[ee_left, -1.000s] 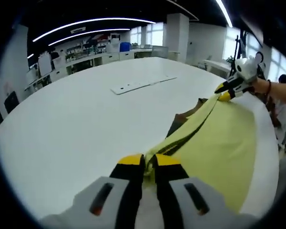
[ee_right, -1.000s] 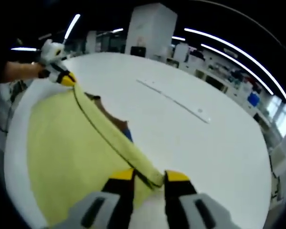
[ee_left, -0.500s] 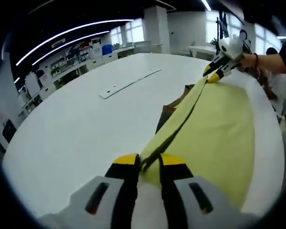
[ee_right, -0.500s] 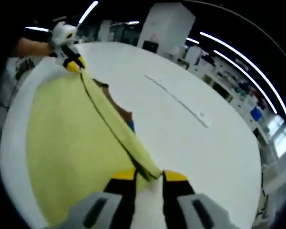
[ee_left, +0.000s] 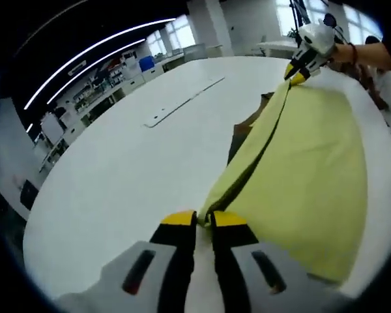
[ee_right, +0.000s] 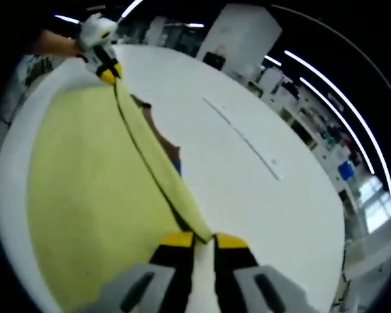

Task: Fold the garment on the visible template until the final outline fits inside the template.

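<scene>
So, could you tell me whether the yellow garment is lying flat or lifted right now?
Partly lifted: the left tool and right tool hold one edge of the yellow garment taut; the rest drapes onto the white table.

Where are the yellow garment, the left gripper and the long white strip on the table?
yellow garment (ee_left: 306,163), left gripper view, flat panel.
left gripper (ee_left: 204,220), left gripper view, between its fingertips.
long white strip (ee_left: 182,103), left gripper view, mid-length.

Pale yellow garment (ee_left: 313,150), plain, with a dark line along the raised edge. Brown and a spot of blue beneath the fold (ee_right: 173,160), perhaps a lining or the template. White desk (ee_left: 117,169), with a long white strip (ee_left: 182,104). Left claw (ee_left: 204,220) yellow-tipped on black, grey behind; right claw (ee_right: 204,240) likewise.
</scene>
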`<state>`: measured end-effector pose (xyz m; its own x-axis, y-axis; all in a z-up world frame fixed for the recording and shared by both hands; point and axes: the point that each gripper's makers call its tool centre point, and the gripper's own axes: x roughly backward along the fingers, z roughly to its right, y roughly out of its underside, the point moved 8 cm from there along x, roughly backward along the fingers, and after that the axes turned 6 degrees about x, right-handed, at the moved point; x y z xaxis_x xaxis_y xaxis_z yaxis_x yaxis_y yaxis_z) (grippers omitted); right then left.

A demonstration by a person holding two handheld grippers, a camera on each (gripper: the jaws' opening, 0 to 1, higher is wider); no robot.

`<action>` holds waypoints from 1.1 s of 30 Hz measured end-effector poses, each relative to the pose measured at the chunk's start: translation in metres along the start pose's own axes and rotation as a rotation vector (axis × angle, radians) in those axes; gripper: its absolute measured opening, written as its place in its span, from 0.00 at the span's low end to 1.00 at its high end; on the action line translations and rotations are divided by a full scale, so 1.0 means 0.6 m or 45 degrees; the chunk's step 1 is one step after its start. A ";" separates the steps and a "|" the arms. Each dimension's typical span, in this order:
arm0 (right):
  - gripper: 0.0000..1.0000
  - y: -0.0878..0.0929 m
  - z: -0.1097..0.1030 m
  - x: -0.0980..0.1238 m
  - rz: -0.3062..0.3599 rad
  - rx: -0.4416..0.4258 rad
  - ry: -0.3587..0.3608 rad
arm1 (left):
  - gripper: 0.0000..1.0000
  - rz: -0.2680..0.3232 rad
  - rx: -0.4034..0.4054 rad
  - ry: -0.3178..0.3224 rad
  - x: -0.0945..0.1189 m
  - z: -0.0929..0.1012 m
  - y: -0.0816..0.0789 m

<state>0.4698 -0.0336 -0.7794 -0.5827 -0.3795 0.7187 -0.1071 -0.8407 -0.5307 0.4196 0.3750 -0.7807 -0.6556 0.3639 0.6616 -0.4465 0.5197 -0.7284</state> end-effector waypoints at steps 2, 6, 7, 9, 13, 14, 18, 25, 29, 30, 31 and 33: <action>0.03 0.000 0.000 0.000 0.002 0.006 0.003 | 0.04 0.007 0.008 -0.007 0.000 0.000 -0.001; 0.00 0.000 0.002 0.002 0.004 0.012 0.001 | 0.03 0.014 0.045 -0.021 0.001 -0.005 -0.002; 0.00 -0.001 0.002 0.003 0.006 0.005 -0.006 | 0.03 0.017 0.058 -0.020 0.002 -0.005 -0.002; 0.00 0.001 0.003 0.002 0.009 -0.001 -0.008 | 0.03 0.027 0.088 -0.018 0.004 -0.005 -0.002; 0.00 -0.001 0.003 0.003 0.018 -0.030 -0.009 | 0.02 0.035 0.118 -0.013 0.004 -0.001 -0.005; 0.00 -0.001 0.004 0.004 0.023 -0.045 -0.008 | 0.02 0.036 0.118 -0.012 0.003 -0.001 -0.004; 0.00 -0.002 0.010 0.008 0.081 -0.186 -0.027 | 0.01 0.048 0.126 -0.011 0.008 -0.001 -0.008; 0.00 -0.004 0.027 0.011 0.156 -0.366 -0.026 | 0.01 0.076 0.204 -0.016 0.011 -0.007 -0.006; 0.00 -0.002 0.031 0.012 0.168 -0.409 -0.040 | 0.01 0.095 0.243 -0.015 0.008 -0.004 -0.008; 0.00 -0.001 0.030 0.011 0.170 -0.417 -0.044 | 0.01 0.100 0.263 -0.015 0.007 -0.006 -0.007; 0.00 -0.001 0.030 0.010 0.170 -0.425 -0.048 | 0.01 0.101 0.274 -0.016 0.007 -0.006 -0.007; 0.00 -0.001 0.026 0.012 0.174 -0.453 -0.051 | 0.01 0.106 0.289 -0.017 0.007 -0.008 -0.007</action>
<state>0.4784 -0.0418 -0.7670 -0.5796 -0.4996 0.6438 -0.3079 -0.5972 -0.7407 0.4218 0.3777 -0.7741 -0.7032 0.3869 0.5965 -0.5151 0.3010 -0.8025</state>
